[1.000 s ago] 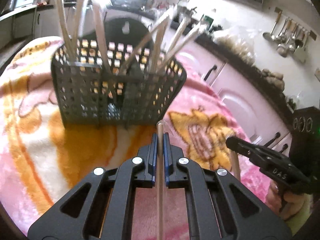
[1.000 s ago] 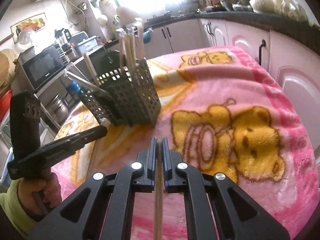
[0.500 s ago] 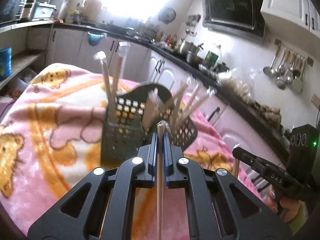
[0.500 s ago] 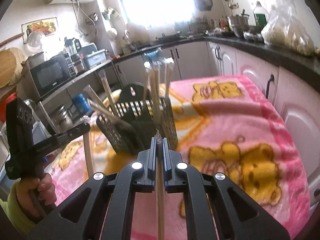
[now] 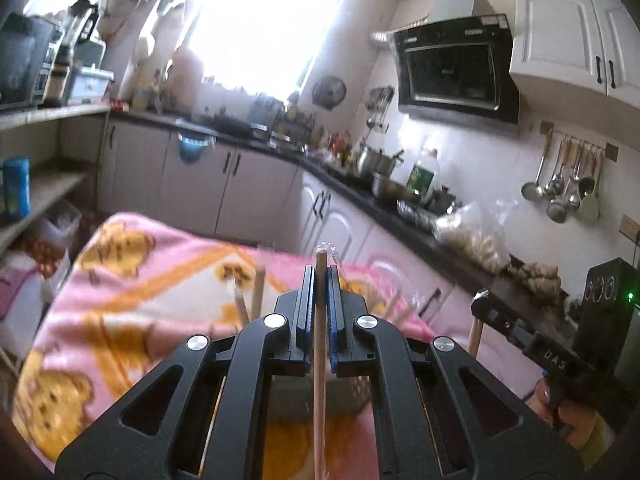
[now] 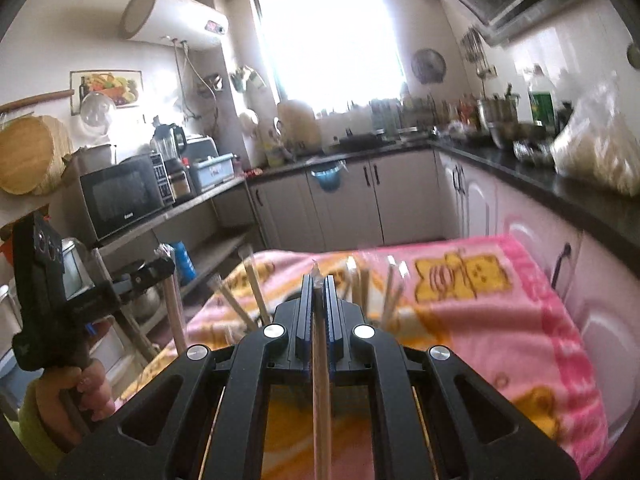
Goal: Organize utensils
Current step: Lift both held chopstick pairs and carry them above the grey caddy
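Observation:
My left gripper (image 5: 320, 276) is shut on a wooden chopstick (image 5: 319, 380) that runs back between its fingers. It hangs above the grey basket (image 5: 296, 396), which is mostly hidden under it. Only the tips of several chopsticks (image 5: 258, 292) standing in the basket show. In the right wrist view my right gripper (image 6: 319, 282) is shut on another wooden chopstick (image 6: 321, 392), also above the standing chopsticks (image 6: 252, 280). Each view shows the other gripper beside it: the right gripper (image 5: 482, 306) and the left gripper (image 6: 162, 268), each with a stick hanging from it.
A pink blanket with yellow bears (image 6: 500, 320) covers the table. Dark counters with pots and a bag (image 5: 472, 232) run along the right, with white cabinets (image 6: 360, 200) behind. Shelves with a microwave (image 6: 120, 200) stand at the left. A hand (image 6: 90, 392) grips the left tool.
Both grippers have risen and tipped up with their chopsticks still held. The basket has dropped from the middle of each view to under the fingers, and more of the kitchen shows.

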`<act>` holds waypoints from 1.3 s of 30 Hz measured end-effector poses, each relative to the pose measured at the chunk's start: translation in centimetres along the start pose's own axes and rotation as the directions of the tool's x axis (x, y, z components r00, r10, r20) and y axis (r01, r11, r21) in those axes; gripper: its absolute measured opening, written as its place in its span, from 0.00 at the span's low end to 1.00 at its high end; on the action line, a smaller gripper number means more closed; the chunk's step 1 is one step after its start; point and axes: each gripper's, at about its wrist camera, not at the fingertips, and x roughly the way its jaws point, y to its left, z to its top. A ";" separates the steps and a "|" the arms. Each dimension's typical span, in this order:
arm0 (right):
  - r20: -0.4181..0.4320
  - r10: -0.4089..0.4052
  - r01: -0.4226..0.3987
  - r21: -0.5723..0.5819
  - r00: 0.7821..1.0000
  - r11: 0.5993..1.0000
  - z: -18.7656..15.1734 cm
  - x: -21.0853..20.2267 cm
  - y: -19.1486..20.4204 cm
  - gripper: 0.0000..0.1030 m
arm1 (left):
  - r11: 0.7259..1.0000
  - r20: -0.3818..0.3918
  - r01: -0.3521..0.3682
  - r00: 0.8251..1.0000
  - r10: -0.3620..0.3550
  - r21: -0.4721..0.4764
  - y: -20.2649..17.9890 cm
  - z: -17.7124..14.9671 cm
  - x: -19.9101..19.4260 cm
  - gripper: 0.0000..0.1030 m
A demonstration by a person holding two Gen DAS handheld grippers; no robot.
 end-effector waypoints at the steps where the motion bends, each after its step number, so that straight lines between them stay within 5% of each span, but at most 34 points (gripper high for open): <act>1: 0.007 0.004 -0.004 -0.004 1.000 1.000 0.5 0.3 0.2 0.05 | 1.000 0.010 -0.002 1.000 0.002 0.008 0.0 0.6 0.0 0.01; 10: 0.066 0.015 -0.012 -0.040 0.998 0.999 3.8 3.0 1.7 0.05 | 0.996 0.110 -0.067 0.992 0.061 0.052 0.3 4.4 1.1 0.01; 20: 0.134 0.028 -0.021 -0.052 0.991 0.998 5.9 5.5 1.6 0.05 | 0.995 0.159 -0.090 0.984 0.081 0.045 0.9 5.1 3.9 0.01; 39: 0.169 0.048 -0.041 -0.045 0.985 0.998 3.8 11.4 0.4 0.05 | 0.994 0.086 -0.095 0.992 0.090 0.052 2.2 2.1 8.8 0.01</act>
